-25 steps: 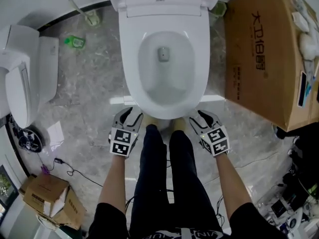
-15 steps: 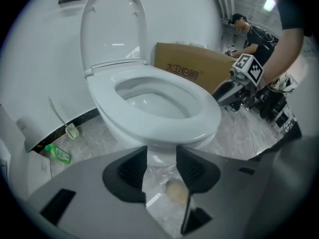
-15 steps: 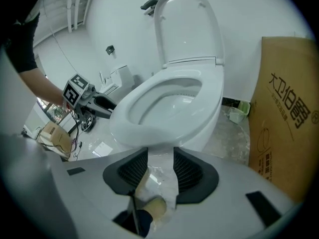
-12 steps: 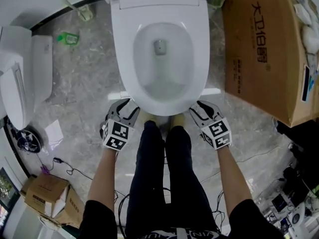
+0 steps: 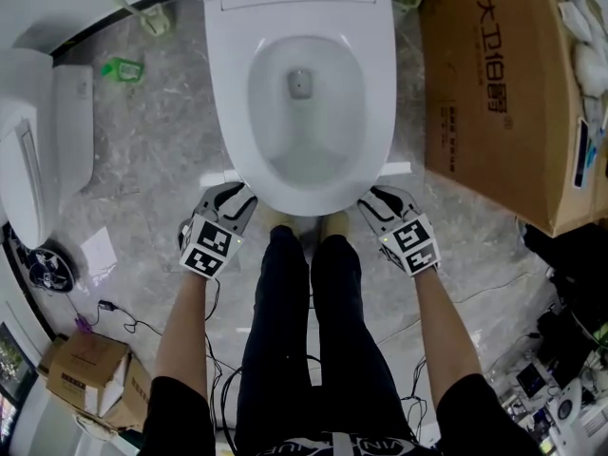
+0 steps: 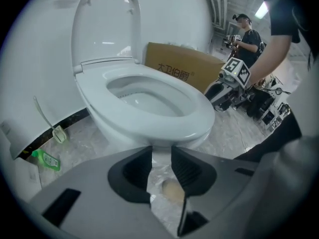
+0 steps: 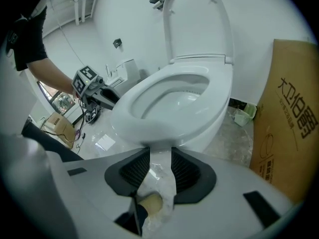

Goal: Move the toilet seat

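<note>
Big cardboard box (image 5: 499,93) on grey marble floor (image 5: 152,155), small green bottle (image 5: 122,66) and brush (image 5: 154,19) well apart from it.

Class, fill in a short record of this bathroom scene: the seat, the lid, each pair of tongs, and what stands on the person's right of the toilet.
Seat: toilet seat down on the bowl
Lid: lid raised upright
Left: left tongs by the seat's front left edge, jaws closing, nothing between them
Right: right tongs by the seat's front right edge, jaws closing, nothing between them
Beside toilet: cardboard box on the floor
</note>
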`<state>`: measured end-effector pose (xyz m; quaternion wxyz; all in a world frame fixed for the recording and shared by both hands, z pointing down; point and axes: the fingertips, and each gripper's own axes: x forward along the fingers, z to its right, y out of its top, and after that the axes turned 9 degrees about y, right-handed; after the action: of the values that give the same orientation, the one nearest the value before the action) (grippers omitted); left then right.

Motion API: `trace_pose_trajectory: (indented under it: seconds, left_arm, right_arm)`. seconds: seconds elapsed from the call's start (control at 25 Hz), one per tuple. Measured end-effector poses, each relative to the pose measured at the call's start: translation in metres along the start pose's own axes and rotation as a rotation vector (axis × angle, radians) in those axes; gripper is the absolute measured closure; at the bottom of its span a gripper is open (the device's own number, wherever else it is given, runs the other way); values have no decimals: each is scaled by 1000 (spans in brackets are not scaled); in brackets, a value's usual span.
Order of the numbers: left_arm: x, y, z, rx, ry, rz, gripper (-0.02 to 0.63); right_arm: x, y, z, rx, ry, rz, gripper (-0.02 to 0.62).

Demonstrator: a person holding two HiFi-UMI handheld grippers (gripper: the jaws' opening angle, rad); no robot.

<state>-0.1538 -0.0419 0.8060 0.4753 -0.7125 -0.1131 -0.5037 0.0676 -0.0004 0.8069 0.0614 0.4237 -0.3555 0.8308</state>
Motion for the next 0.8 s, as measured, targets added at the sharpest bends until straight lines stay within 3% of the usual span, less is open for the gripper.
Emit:
trace_pose_trajectory:
  seconds: [0.24, 0.48, 0.8]
  left_arm:
    - [1, 1, -1, 128, 18, -52, 494]
    - [-10, 7, -1, 10, 48, -15, 503]
    - [-45, 34, 3, -22, 62, 10, 522]
  right_arm:
    - [2, 2, -2, 28, -10, 20, 454]
    - [-8, 10, -10, 54, -21, 55, 472]
    - [-47, 36, -27, 46, -9, 101, 476]
